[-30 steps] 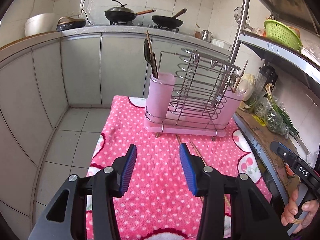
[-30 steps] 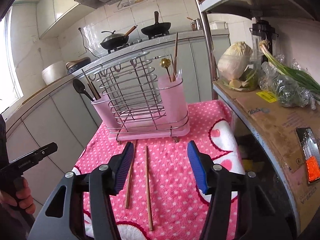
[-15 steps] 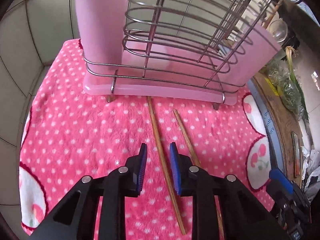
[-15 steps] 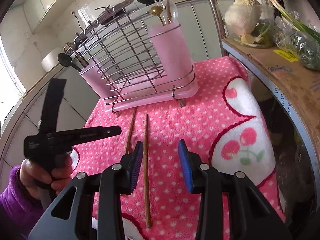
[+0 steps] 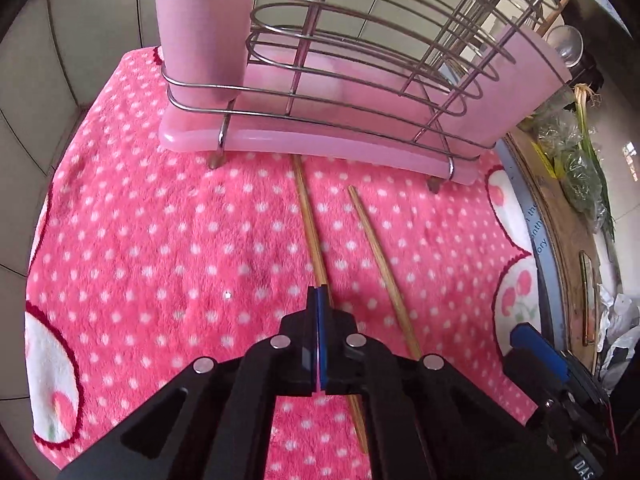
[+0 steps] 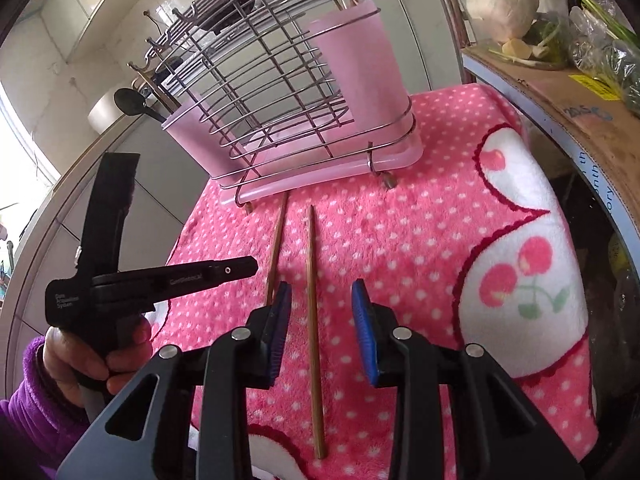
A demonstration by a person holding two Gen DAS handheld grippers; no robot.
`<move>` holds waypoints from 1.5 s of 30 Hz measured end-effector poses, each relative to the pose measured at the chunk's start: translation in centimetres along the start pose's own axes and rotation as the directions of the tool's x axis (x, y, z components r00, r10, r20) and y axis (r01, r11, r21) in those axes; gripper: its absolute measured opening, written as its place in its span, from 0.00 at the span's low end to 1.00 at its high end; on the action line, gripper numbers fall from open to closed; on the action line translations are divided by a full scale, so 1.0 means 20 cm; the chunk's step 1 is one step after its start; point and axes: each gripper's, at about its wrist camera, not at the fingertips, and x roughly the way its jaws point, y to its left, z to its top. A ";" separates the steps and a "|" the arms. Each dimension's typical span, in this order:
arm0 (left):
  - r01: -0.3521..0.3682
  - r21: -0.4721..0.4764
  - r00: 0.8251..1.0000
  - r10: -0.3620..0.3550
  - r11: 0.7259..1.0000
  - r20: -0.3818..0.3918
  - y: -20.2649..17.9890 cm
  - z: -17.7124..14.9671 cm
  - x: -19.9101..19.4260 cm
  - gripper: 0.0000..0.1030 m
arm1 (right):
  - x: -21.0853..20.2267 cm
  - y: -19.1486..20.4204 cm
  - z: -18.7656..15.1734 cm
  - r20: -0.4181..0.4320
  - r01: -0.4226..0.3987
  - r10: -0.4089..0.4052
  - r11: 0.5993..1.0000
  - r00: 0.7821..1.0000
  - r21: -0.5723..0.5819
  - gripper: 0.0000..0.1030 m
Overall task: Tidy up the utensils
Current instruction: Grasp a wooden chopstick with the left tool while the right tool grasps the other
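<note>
Two wooden chopsticks lie on the pink dotted cloth (image 5: 160,240) in front of a wire rack (image 5: 360,60) with pink cups. My left gripper (image 5: 319,296) is shut on the left chopstick (image 5: 308,216), low at the cloth. The right chopstick (image 5: 380,260) lies free beside it. In the right wrist view my right gripper (image 6: 320,300) is open, with the free chopstick (image 6: 311,264) between its fingers. The left chopstick (image 6: 277,244) runs under the left gripper's nose (image 6: 240,268). The rack (image 6: 280,100) stands behind, its cups holding several utensils.
A cardboard-covered shelf (image 6: 580,92) with a cabbage (image 6: 504,0) and greens (image 6: 600,28) borders the cloth on the right. Grey cabinet fronts (image 5: 80,60) lie beyond the cloth on the left. A hand in a purple sleeve (image 6: 36,392) holds the left gripper.
My left gripper dropped toward the cloth and closed on the left chopstick. My right gripper came down and forward over the right chopstick, staying open.
</note>
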 end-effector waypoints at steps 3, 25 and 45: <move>-0.003 -0.007 1.000 0.003 1.000 0.025 0.02 0.07 -0.03 0.00 | 0.08 0.04 0.08 -0.044 0.005 -0.006 1.000 0.999 -0.028 0.31; -0.001 -0.080 1.000 0.000 0.997 -0.014 0.18 0.31 0.02 0.21 | 0.50 0.03 0.26 -0.196 0.060 -0.055 0.998 0.979 0.020 0.06; -0.063 -0.014 0.992 0.061 0.998 -0.110 0.14 0.13 -0.01 0.06 | 0.35 -0.17 0.16 -0.174 0.008 0.018 0.989 0.984 0.147 0.06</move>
